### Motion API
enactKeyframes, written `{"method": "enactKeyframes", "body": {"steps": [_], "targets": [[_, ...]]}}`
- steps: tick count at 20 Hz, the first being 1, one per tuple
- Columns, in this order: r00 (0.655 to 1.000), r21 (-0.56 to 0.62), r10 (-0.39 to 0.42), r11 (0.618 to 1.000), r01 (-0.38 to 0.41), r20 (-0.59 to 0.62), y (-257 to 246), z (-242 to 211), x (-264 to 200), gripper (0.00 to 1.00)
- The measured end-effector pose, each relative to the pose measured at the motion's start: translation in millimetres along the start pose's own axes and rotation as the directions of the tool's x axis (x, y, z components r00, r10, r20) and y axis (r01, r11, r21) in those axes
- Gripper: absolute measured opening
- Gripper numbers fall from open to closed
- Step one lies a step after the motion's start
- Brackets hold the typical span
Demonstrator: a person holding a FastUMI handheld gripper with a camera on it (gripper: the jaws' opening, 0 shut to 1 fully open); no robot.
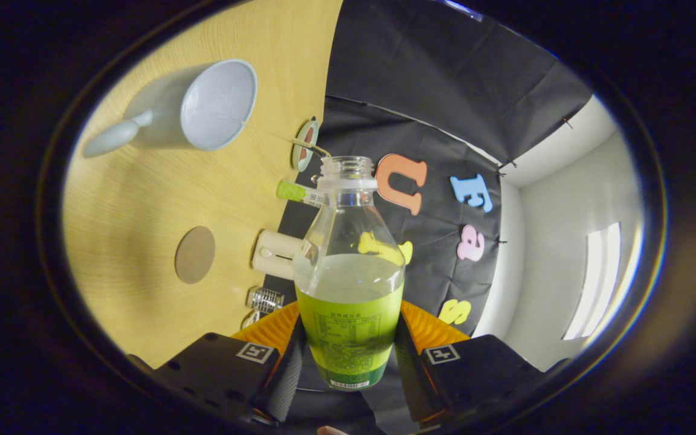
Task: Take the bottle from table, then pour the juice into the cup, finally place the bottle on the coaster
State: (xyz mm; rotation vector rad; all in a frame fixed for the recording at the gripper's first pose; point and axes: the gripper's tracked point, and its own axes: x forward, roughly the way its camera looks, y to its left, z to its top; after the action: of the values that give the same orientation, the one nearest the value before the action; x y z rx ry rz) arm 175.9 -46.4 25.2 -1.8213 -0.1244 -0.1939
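Two fingers of the gripper (pixel 348 362) press on the lower body of the bottle (pixel 349 284) from either side, one at its 9 o'clock and one at its 3 o'clock, so the gripper is clamped on the bottle and carries it; the bottle stands between the fingers with its neck pointing away from them, its cap off and its mouth open; green juice fills roughly the lower half (the upper part is clear and see-through), and a green label wraps the part between the fingers.

Beyond the bottle the view is rolled, so the wooden table (pixel 142 199) rises like a wall at 9 o'clock of the bottle; the bottle is off the table surface. At about 9 o'clock of the bottle's shoulder lies the round brown coaster (pixel 195 254), flat on the table and bare; at about 10 to 11 o'clock, farther off, stands the pale blue cup (pixel 203 109) with its handle toward the far side from the bottle, its open mouth facing the camera, well apart from the coaster.

Along the table's edge, just beside the bottle at 9 o'clock, sit a few small things: a cream cylinder (pixel 272 254), a small clear ribbed jar (pixel 265 299), a green tube (pixel 293 191) and a round disc (pixel 306 145) near the bottle's mouth.
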Motion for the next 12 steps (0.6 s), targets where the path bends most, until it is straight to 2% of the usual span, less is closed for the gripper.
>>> {"method": "enactKeyframes", "body": {"steps": [12], "targets": [[0.999, -0.052, -0.042, 0.998, 0.041, 0.0, -24.7, -5.2, -0.7, 0.76]]}}
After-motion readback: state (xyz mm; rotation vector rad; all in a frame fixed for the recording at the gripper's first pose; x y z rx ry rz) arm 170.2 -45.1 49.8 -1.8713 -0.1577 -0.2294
